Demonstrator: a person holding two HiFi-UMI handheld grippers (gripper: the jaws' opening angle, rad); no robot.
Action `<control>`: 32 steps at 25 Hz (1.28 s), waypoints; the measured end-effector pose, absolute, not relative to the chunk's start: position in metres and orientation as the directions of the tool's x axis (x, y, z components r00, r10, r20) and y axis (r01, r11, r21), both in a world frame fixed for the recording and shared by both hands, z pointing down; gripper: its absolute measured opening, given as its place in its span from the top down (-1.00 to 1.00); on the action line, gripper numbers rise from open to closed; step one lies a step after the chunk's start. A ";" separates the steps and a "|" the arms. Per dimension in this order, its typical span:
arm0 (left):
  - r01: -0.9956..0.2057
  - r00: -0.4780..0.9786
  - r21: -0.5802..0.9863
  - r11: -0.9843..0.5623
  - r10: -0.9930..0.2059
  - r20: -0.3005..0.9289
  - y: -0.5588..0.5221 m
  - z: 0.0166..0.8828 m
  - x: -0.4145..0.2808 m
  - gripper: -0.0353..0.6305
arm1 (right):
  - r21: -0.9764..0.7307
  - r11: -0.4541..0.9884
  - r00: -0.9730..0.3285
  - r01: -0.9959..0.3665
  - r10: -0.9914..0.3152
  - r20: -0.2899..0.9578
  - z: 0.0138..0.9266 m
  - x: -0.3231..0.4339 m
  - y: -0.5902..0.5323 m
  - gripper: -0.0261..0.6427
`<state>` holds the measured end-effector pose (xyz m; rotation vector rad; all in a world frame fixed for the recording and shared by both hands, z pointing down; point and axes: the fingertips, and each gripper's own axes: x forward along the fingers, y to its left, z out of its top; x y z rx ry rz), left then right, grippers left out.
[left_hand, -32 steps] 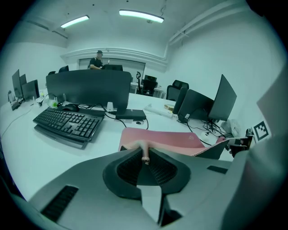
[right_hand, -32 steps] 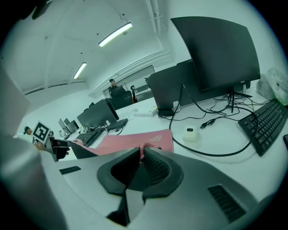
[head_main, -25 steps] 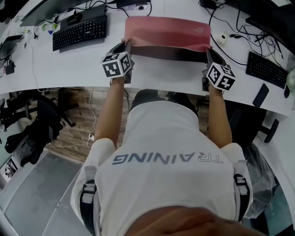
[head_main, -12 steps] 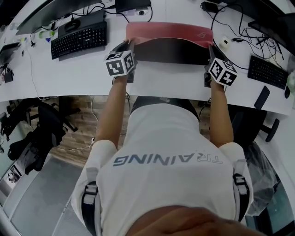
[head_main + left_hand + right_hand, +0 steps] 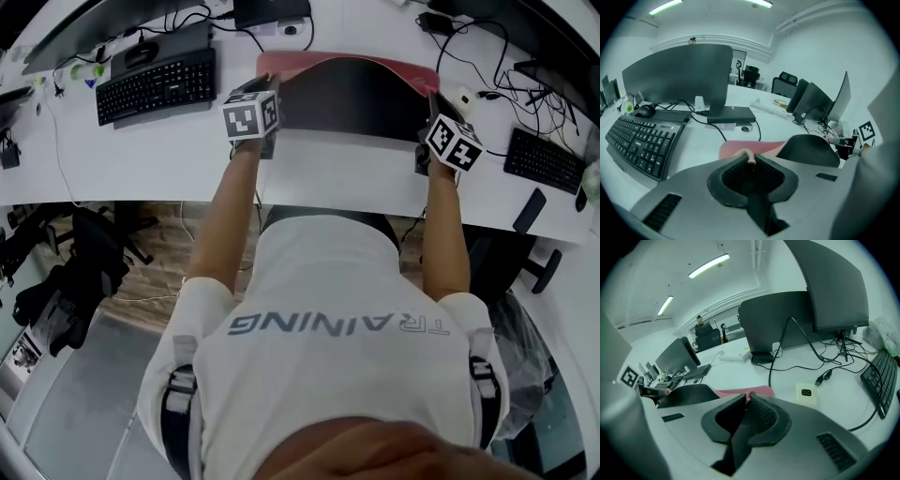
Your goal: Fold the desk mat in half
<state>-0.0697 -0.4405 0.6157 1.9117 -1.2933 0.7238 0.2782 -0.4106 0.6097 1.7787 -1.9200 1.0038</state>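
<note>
The desk mat is pink on top and black underneath. In the head view its black underside [image 5: 352,98] is turned up over the far half, leaving a thin pink strip [image 5: 281,61] at the far edge. My left gripper [image 5: 266,89] is shut on the mat's left corner, and the right gripper [image 5: 433,99] is shut on the right corner. The left gripper view has the pink edge pinched between the pads of the left gripper [image 5: 751,162], with the black flap [image 5: 808,150] curving to the right. The right gripper [image 5: 746,401] pinches the pink corner [image 5: 757,391].
A black keyboard [image 5: 155,80] lies left of the mat and another keyboard [image 5: 544,141] at the right. A monitor [image 5: 679,75] and a dock [image 5: 731,114] stand beyond the mat. A small white box [image 5: 806,394] and cables [image 5: 820,359] lie right of it.
Both grippers have carried the mat's near edge away from the person toward the far edge. More black underside shows and the pink strip has shrunk.
</note>
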 end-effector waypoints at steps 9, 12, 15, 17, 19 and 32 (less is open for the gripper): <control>-0.940 0.326 0.213 -0.266 -0.520 0.790 -0.454 0.627 -0.070 0.70 | -0.206 -0.026 -0.135 -0.978 -0.675 0.725 0.628 0.282 -0.425 0.77; -0.941 0.324 0.215 -0.263 -0.510 0.797 -0.456 0.632 -0.071 0.66 | -0.201 -0.029 -0.132 -0.979 -0.663 0.737 0.635 0.283 -0.428 0.74; -0.944 0.313 0.198 -0.264 -0.524 0.792 -0.458 0.632 -0.074 0.61 | -0.173 -0.030 -0.110 -0.985 -0.658 0.745 0.632 0.286 -0.435 0.74; -0.947 0.300 0.178 -0.266 -0.544 0.783 -0.461 0.630 -0.076 0.61 | -0.151 -0.020 -0.101 -0.988 -0.654 0.749 0.632 0.286 -0.440 0.73; -0.950 0.292 0.167 -0.264 -0.559 0.776 -0.464 0.628 -0.078 0.57 | -0.128 -0.010 -0.091 -0.992 -0.656 0.750 0.631 0.285 -0.446 0.71; -0.958 0.261 0.120 -0.262 -0.614 0.745 -0.470 0.615 -0.091 0.58 | -0.073 -0.004 -0.048 -0.997 -0.714 0.699 0.607 0.287 -0.453 0.71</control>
